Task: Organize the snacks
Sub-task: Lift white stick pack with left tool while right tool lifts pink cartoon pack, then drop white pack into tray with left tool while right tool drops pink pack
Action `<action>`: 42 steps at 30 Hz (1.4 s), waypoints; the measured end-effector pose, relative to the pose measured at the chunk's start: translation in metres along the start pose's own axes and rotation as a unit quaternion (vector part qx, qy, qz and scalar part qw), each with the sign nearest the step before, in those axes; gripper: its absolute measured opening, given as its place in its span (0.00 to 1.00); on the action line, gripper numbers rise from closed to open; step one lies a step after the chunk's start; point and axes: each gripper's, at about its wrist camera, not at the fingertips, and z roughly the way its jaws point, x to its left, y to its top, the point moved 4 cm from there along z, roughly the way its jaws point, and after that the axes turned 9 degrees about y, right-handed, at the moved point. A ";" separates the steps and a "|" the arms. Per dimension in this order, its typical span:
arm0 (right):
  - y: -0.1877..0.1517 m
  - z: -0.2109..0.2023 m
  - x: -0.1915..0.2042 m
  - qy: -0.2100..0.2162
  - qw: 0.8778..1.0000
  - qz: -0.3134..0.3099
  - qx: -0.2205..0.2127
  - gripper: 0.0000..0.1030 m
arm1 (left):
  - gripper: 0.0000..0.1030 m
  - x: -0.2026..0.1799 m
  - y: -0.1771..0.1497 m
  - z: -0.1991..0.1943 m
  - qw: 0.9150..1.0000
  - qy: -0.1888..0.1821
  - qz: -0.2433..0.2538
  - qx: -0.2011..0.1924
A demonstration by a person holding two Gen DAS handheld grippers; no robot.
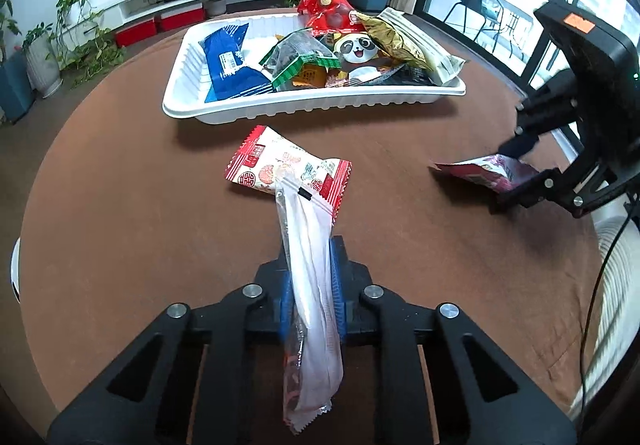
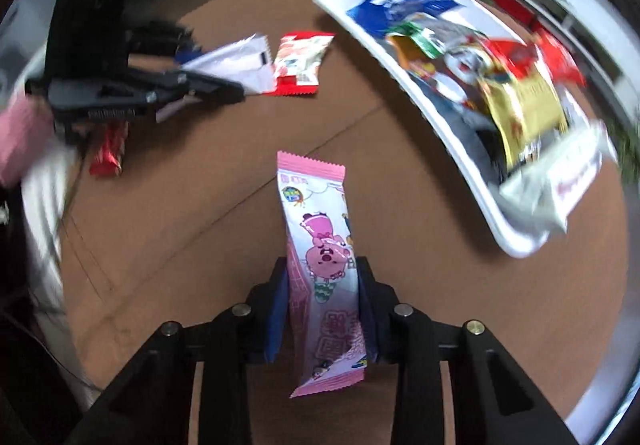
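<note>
- The left hand-held gripper (image 1: 311, 281) is clamped on a long white plastic snack sachet (image 1: 310, 277), whose far end overlaps a red-and-white snack packet (image 1: 276, 165) lying on the brown counter (image 1: 120, 205).
- The right hand-held gripper (image 2: 323, 309) grips a pink cartoon-printed snack wrapper (image 2: 320, 257); its print is unreadable.
- A white plastic tray (image 1: 280, 109) heaped with packets sits beyond, blurred in the right wrist view.
- A red wrapper (image 2: 107, 155) is half hidden under the left tool.
</note>
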 end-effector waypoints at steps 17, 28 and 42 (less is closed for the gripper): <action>0.002 -0.061 -0.042 0.227 0.917 0.234 -0.231 0.32 | 0.13 0.002 0.000 -0.022 0.996 -0.056 -0.068 -0.007; 0.084 -0.084 -0.067 0.231 0.878 0.272 -0.318 0.32 | 0.13 0.025 0.073 -0.017 0.987 -0.085 -0.129 -0.032; 0.150 -0.070 -0.137 0.192 0.845 0.345 -0.361 0.34 | 0.13 0.040 0.160 0.019 0.986 -0.055 -0.151 -0.033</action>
